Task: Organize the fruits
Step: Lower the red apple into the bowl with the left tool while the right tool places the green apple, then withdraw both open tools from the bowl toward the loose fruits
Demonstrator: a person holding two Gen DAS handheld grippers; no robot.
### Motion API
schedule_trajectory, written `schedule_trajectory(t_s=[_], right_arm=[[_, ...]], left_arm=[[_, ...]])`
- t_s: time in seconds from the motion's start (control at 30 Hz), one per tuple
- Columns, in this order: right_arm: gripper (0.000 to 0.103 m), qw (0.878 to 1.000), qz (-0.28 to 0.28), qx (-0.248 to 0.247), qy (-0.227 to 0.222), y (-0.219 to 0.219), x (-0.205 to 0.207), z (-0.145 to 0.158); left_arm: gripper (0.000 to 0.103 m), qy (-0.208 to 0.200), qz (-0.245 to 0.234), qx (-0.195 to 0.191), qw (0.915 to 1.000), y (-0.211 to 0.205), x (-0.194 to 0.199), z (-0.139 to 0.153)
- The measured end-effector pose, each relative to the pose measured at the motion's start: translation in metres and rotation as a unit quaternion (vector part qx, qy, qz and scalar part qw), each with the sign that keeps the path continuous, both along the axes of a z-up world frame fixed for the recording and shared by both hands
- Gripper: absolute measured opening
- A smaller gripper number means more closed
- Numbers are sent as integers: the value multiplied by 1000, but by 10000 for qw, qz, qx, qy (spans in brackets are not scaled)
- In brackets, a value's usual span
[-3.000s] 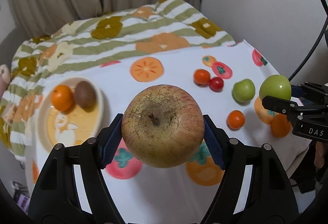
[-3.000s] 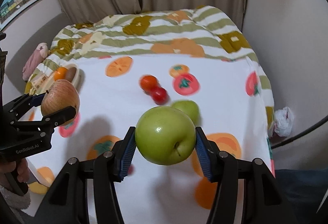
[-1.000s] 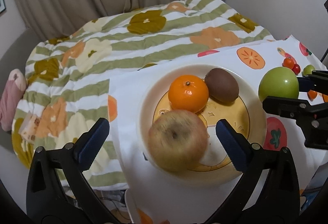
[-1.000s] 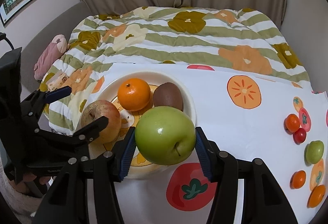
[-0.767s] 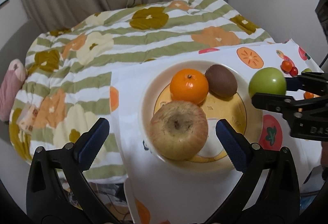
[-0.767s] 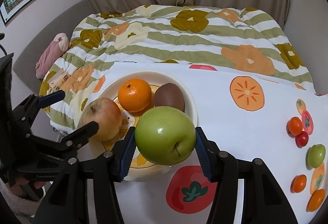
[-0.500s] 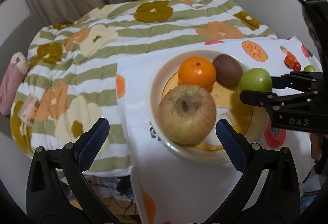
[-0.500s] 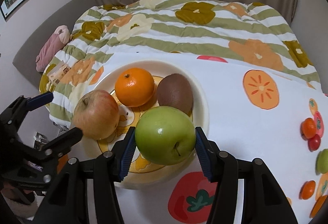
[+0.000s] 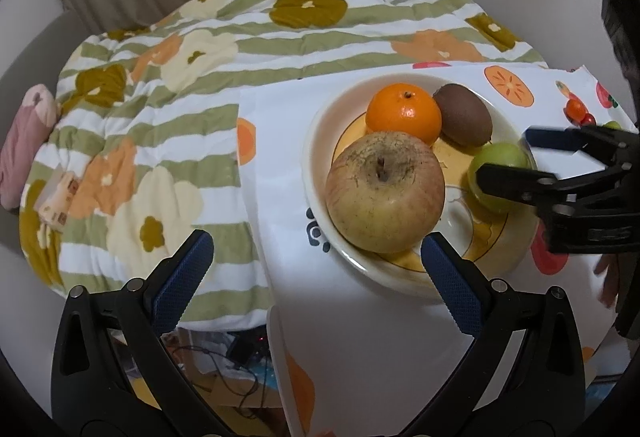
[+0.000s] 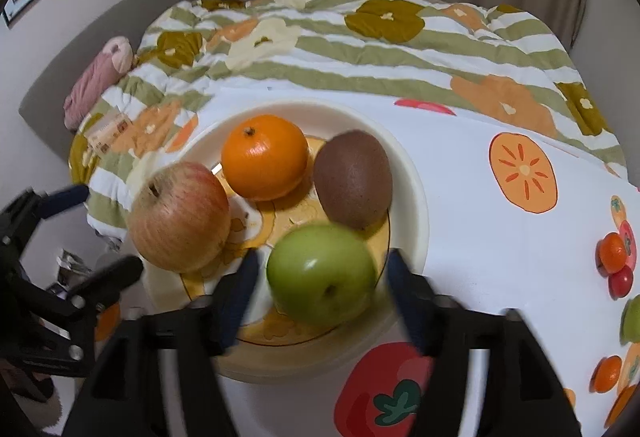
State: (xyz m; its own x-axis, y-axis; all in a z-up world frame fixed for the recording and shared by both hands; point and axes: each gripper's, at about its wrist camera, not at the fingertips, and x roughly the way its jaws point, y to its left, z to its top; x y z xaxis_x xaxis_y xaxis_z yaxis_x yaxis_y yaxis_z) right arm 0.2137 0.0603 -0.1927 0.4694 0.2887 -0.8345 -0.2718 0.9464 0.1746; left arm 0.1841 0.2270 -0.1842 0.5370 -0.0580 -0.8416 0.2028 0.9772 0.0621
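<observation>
A cream bowl (image 9: 316, 157) (image 10: 412, 197) holds a red-yellow apple (image 9: 384, 197) (image 10: 180, 217), an orange (image 9: 403, 113) (image 10: 264, 155), a kiwi (image 9: 463, 120) (image 10: 352, 183) and a green apple (image 9: 496, 165) (image 10: 322, 273). My left gripper (image 9: 316, 273) is open and empty, pulled back left of the bowl. My right gripper (image 10: 320, 277) is open around the green apple, which rests in the bowl with small gaps to the blue pads; it also shows in the left wrist view (image 9: 532, 161).
The bowl stands on a white fruit-print cloth (image 10: 480, 221) near the table's left edge. Small tomatoes (image 10: 614, 257) and other small fruits (image 10: 632, 317) lie at the right. A striped floral quilt (image 9: 160, 97) covers the sofa behind.
The right gripper lowered the green apple into the bowl and opened its jaws. The left gripper, open since releasing the red apple, drew back to the left.
</observation>
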Motion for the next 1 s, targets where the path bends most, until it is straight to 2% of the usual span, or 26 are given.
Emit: schedule_trajectory(t_s=[0.03, 0.2, 0.4, 0.5, 0.83, 1.0], right_arm=[[102, 10000, -11, 65, -58, 0, 0, 3], [103, 9998, -22, 171, -67, 0, -2, 8], [103, 10000, 23, 32, 71, -3, -7, 15], [103, 10000, 12, 27, 59, -6, -12, 20], [103, 9999, 61, 61, -118, -19, -32, 48], [103, 9996, 25, 117, -271, -39, -51, 68]], left_arm=[[103, 2, 1, 8, 10000, 0, 0, 0], [103, 9, 34, 17, 10000, 0, -3, 1], [103, 29, 160, 183, 9997, 0, -7, 6], [103, 37, 249, 145, 9996, 1, -11, 10], [103, -169, 426, 143, 9988, -11, -27, 44], [103, -281, 378, 71, 9989, -32, -41, 63]])
